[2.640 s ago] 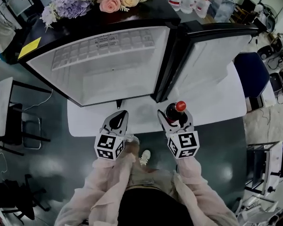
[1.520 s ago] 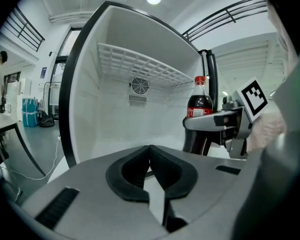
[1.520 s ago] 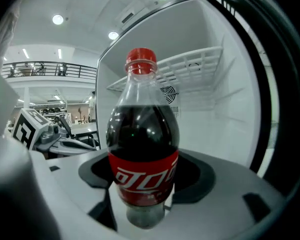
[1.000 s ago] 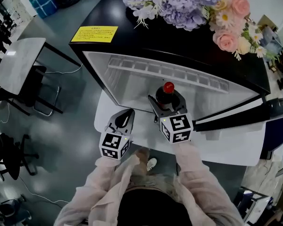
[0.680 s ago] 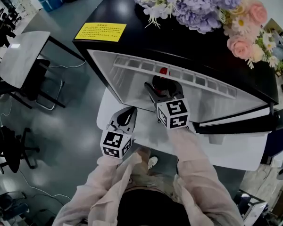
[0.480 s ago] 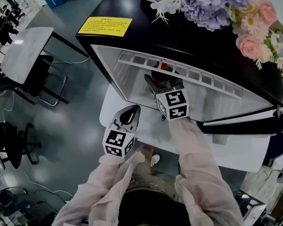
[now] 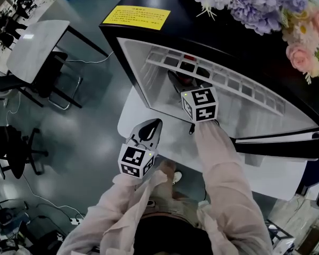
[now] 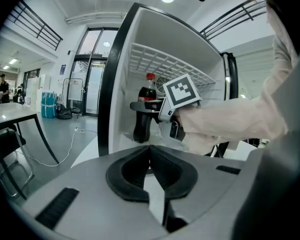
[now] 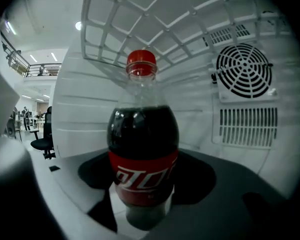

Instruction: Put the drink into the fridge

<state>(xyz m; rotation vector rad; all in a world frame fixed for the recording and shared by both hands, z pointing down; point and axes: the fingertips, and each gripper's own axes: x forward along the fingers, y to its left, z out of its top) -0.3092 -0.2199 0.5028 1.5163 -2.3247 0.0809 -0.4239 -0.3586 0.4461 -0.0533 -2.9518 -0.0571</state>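
- The left grey two-jaw gripper (image 7: 150, 126), topped by its marker cube, is held low and close to the body and pointed slightly downward. Its black-lined jaws are pressed together with nothing between them.
- The right grey two-jaw gripper (image 7: 187, 80) is reached further forward and is nearly level. Its jaws are closed on an upright dark cola bottle (image 9: 143, 144) with a red cap and label.
- Both arms are covered by pale pink sleeves (image 7: 223, 169); the right arm is stretched out and the left is bent.

I see the drink bottle (image 9: 142, 134) as clear, glossy plastic. The fridge lining (image 9: 85, 119) looks smooth white plastic, the left fingers (image 8: 127, 173) matt black.
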